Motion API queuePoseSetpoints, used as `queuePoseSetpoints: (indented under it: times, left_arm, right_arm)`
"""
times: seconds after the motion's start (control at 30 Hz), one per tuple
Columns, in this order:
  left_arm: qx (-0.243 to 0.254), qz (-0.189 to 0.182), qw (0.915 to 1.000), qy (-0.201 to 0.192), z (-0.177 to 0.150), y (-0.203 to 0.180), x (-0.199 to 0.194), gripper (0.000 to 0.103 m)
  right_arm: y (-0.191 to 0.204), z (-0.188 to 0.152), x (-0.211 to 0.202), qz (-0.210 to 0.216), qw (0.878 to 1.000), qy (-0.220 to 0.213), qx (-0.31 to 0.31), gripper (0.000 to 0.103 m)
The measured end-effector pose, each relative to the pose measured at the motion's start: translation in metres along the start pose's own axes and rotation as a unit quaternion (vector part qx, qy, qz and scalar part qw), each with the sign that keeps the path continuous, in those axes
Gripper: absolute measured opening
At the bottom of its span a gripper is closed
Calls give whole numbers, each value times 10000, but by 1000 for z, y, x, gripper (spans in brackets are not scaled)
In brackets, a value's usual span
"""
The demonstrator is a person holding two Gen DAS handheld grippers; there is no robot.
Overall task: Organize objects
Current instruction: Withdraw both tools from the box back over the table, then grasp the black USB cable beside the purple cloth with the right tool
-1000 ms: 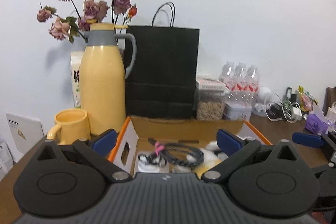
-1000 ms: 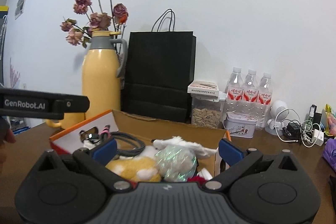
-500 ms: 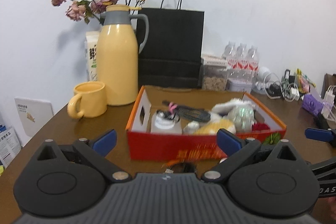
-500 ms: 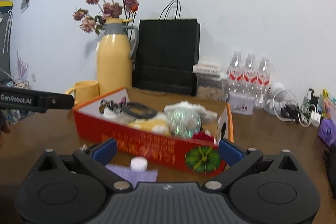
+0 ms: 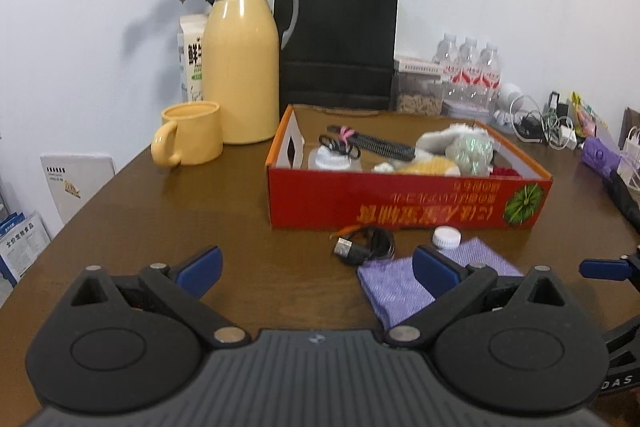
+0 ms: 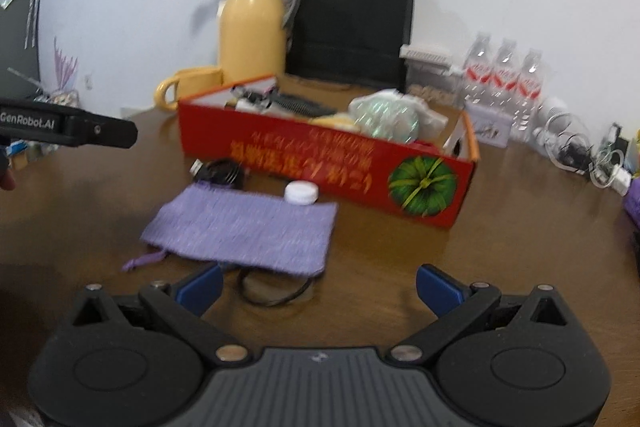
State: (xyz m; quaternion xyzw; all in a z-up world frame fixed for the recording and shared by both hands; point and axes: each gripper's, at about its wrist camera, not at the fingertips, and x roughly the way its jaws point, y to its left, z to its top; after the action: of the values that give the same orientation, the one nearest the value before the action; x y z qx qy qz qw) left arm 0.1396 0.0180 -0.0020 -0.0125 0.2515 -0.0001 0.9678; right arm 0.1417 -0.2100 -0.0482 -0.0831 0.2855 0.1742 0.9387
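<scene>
A red cardboard box [image 5: 404,201] [image 6: 328,155] stands mid-table, holding a black coiled cable, a plush toy and a shiny green ball [image 5: 470,149]. In front of it lie a coiled black USB cable [image 5: 362,247] [image 6: 220,171], a white bottle cap [image 5: 446,237] [image 6: 301,192] and a purple knitted pouch [image 5: 394,285] [image 6: 244,225]. A thin black loop [image 6: 272,289] shows under the pouch's near edge. My left gripper [image 5: 316,269] is open above the table, short of the pouch. My right gripper [image 6: 318,285] is open too, just before the pouch.
A yellow thermos [image 5: 242,67] with dried roses, a yellow mug [image 5: 190,139] and a black paper bag [image 5: 340,39] stand behind the box. Water bottles [image 5: 470,67], a jar and tangled chargers [image 5: 548,125] fill the back right. Papers [image 5: 76,179] lean at the left table edge.
Both grippers have pulled back and risen away from the box. The pouch, cap and USB cable in front of the box have come into view. Both stay open.
</scene>
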Motion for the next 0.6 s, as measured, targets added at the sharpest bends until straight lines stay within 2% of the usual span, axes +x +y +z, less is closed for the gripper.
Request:
queuePoseSetpoints:
  times: [0.17, 0.27, 0.47, 0.53, 0.6]
  left_arm:
    - [-63, 17, 10000, 43, -4, 4, -5, 103]
    - [-102, 43, 9999, 42, -5, 6, -8, 103]
    - [-165, 55, 9998, 59, -8, 8, -13, 103]
    - [-174, 55, 9998, 59, -8, 7, -14, 103]
    - [-179, 55, 9998, 49, -9, 7, -17, 103]
  right_arm:
    - [5, 4, 20, 98, 9995, 313, 3, 102]
    - [5, 6, 26, 266, 9990, 360, 72, 94]
    - [5, 9, 26, 609, 9978, 252, 64, 63]
    - [7, 9, 25, 698, 9973, 214, 4, 46]
    - [7, 9, 25, 768, 9969, 193, -20, 42]
